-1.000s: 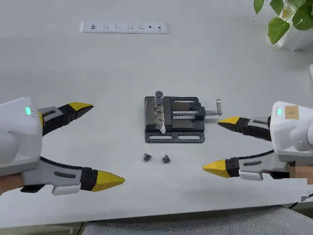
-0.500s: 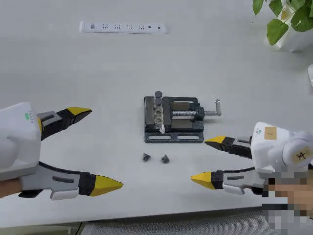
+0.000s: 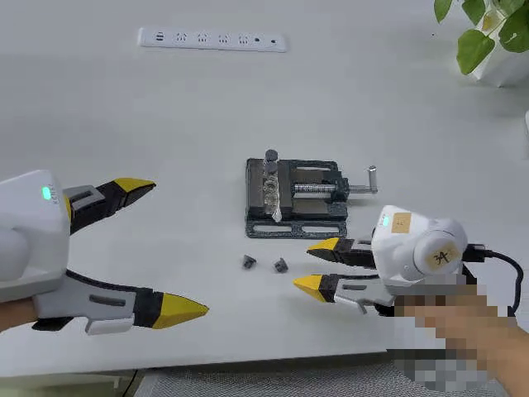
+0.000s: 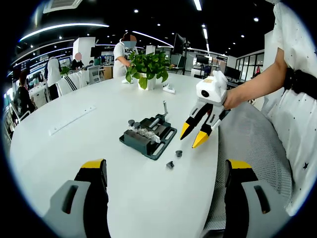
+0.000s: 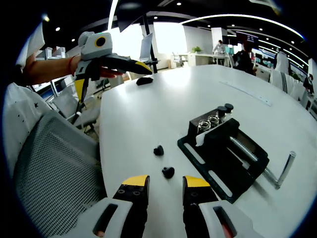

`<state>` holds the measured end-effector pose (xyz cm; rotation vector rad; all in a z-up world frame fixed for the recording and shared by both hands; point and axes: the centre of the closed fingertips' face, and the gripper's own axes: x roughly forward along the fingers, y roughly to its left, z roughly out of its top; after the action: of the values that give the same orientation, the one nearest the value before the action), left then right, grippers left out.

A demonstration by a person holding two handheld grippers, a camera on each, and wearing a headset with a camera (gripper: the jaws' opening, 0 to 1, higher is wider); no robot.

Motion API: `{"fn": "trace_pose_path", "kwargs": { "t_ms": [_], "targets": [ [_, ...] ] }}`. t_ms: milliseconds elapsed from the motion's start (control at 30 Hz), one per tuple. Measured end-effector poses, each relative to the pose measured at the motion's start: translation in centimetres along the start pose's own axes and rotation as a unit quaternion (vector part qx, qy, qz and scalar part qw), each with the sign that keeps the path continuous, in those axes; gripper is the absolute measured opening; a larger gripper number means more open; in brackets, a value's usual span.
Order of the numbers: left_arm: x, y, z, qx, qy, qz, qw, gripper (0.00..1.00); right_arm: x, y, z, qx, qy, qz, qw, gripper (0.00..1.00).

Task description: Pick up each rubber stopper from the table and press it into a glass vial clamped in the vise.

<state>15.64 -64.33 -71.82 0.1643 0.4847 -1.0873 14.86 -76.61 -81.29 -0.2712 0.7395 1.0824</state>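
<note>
Closer in, narrower: right tongs (image 3: pixel 303 264); nearer stopper (image 3: pixel 281 266) just ahead of tips.

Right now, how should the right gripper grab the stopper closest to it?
Probably across its sides, coming in from the right, where the right gripper points. The stopper is small and lies loose on the table, just ahead of the open jaws.
</note>
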Motion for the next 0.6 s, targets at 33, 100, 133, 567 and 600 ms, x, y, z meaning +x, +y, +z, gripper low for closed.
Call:
{"fn": "trace_pose_path", "kwargs": {
  "t_ms": [33, 100, 133, 567, 600],
  "targets": [
    [0.0, 0.0, 0.0, 0.000, 0.000, 0.000, 1.0000, 0.99, 0.2, 0.1, 0.1, -0.002, 0.000, 0.002, 1.0000, 0.22],
    [0.0, 0.0, 0.0, -0.001, 0.000, 0.000, 1.0000, 0.99, 0.5, 0.1, 0.1, -0.013, 0.004, 0.006, 0.9999, 0.22],
    [0.0, 0.0, 0.0, -0.001, 0.000, 0.000, 1.0000, 0.99, 0.6, 0.0, 0.0, -0.017, 0.007, 0.008, 0.9998, 0.22],
    [0.2, -0.1, -0.1, -0.006, 0.002, 0.000, 1.0000, 0.99, 1.8, -0.9, -0.5, -0.121, 0.048, 0.070, 0.9891, 0.23],
    [0.3, -0.1, -0.2, -0.006, 0.003, 0.001, 1.0000, 0.99, 1.9, -1.0, -0.4, -0.129, 0.049, 0.080, 0.9873, 0.22]
  ]
}}
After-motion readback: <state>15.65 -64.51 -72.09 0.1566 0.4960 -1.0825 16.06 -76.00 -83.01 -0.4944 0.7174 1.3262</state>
